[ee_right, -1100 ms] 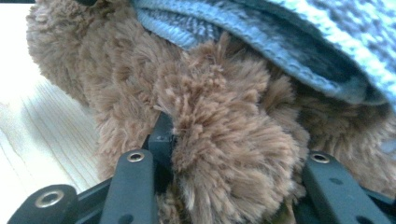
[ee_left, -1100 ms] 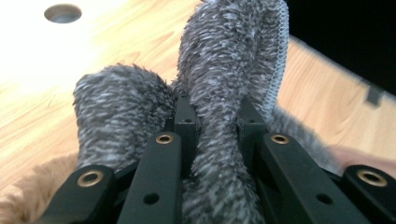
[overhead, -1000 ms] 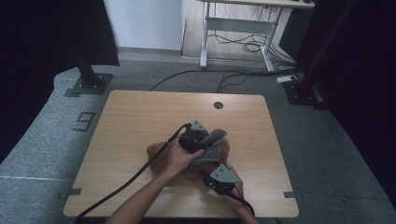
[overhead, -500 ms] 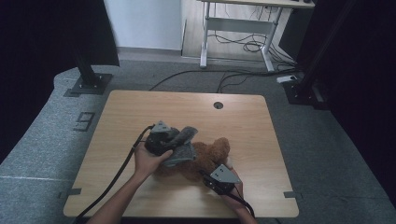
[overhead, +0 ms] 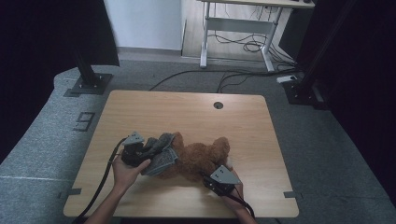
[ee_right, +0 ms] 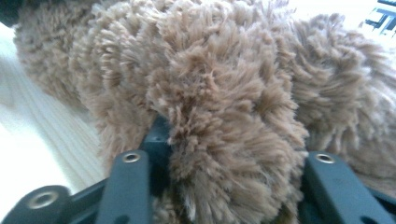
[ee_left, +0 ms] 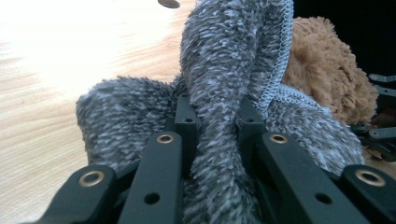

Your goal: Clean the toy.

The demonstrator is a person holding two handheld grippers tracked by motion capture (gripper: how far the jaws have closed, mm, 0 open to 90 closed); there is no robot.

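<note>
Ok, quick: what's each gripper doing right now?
Left gripper: shut on the grey fuzzy cloth.
Right gripper: fingers have just been opening, around the brown teddy bear.

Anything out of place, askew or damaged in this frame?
Nothing damaged or spilled. The brown teddy bear lies on its side on the table, and the grey fuzzy garment is bunched up beside it, pinched in the left gripper.

cloth (overhead: 161, 156) left of teddy bear (overhead: 205, 156), touching

Left gripper (overhead: 156, 148) lay low at table left, jaws clamped; right gripper (overhead: 211, 179), near edge, jaws just opening wider.
</note>
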